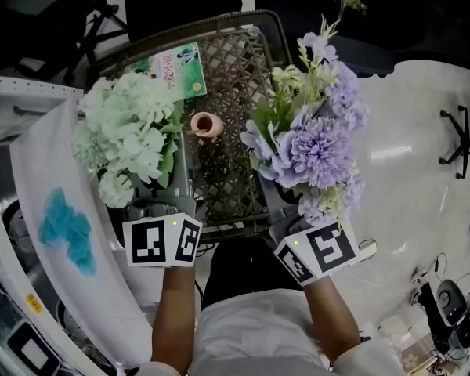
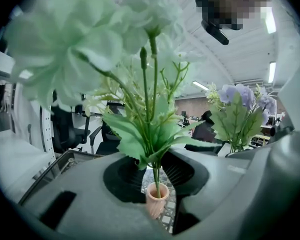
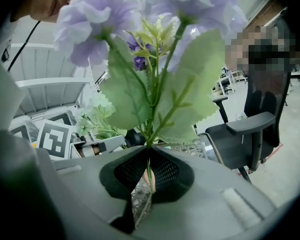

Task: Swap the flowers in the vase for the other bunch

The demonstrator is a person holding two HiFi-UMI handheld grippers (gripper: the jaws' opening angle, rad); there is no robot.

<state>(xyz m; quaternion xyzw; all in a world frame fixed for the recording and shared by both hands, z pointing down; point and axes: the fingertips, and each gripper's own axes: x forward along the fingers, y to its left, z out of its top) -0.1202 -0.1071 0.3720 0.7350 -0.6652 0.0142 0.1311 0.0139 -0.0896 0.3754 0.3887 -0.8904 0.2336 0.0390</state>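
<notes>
A pale green-white flower bunch (image 1: 129, 135) stands upright in my left gripper (image 1: 158, 202), which is shut on its stems (image 2: 154, 149). The small terracotta vase (image 1: 206, 124) stands on the wire basket between the two bunches, its mouth bare in the head view. In the left gripper view the vase (image 2: 156, 200) shows just beyond the jaws, under the stem ends. My right gripper (image 1: 286, 202) is shut on the thin stem (image 3: 150, 154) of a purple bunch (image 1: 313, 143), held upright to the right of the vase. Both grippers point forward, about level with each other.
The vase rests on a dark wire-mesh basket (image 1: 239, 61) that also holds a green booklet (image 1: 176, 69). A white panel with a blue blotch (image 1: 63, 225) lies at the left. An office chair (image 3: 252, 134) stands to the right, and cables lie on the pale floor (image 1: 423, 178).
</notes>
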